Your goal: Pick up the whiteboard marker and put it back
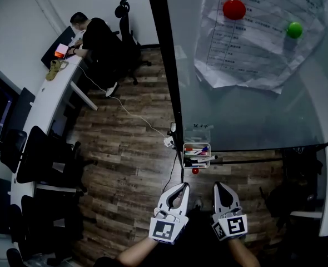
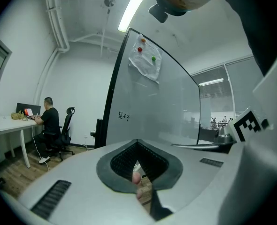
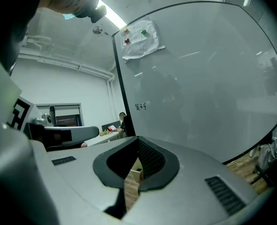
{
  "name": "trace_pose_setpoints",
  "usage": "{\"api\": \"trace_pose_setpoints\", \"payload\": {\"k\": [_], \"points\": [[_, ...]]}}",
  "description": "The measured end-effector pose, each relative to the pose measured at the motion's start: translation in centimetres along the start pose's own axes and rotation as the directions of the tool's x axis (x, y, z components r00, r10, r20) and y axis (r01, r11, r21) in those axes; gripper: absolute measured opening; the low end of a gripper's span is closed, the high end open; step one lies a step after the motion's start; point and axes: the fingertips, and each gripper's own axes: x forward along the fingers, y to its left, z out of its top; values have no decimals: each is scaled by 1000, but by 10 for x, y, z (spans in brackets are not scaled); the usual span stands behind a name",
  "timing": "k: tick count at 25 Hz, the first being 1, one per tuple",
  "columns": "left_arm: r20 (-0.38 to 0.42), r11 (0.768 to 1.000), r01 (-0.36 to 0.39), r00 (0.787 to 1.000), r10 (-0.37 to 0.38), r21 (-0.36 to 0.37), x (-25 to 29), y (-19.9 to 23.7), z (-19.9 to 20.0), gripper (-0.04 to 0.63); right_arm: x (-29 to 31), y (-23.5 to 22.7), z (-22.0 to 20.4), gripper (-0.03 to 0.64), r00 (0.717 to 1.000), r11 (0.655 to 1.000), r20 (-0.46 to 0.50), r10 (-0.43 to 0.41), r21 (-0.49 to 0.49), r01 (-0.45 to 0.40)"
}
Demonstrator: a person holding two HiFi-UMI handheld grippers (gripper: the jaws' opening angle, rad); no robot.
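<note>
Jaws of my left gripper (image 1: 183,188) sit pressed together, empty. Ahead, the whiteboard marker (image 1: 202,149) lies in the tray (image 1: 185,156) under the whiteboard (image 1: 253,110); probably light, stiff and slick, so I'd pinch mid-barrel. Right gripper (image 1: 218,186) jaws are closed on nothing too.

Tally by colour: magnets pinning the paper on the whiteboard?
Red magnet: 1
Green magnet: 1
Total: 2, both on the paper near the top of the whiteboard.
</note>
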Motion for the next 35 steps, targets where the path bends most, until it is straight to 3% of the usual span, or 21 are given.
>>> {"api": "trace_pose_setpoints", "payload": {"k": [12, 16, 35], "points": [[-22, 999, -48, 999, 48, 5, 16, -7, -11, 8, 12, -18, -11, 12, 997, 997, -43, 59, -44, -61], [-31, 999, -50, 998, 50, 7, 20, -4, -15, 8, 19, -18, -16, 12, 996, 998, -53, 67, -4, -67], [-50, 1000, -3, 999, 2, -7, 50, 25, -9, 8, 55, -42, -44, 15, 991, 995, -128, -35, 87, 46]]}}
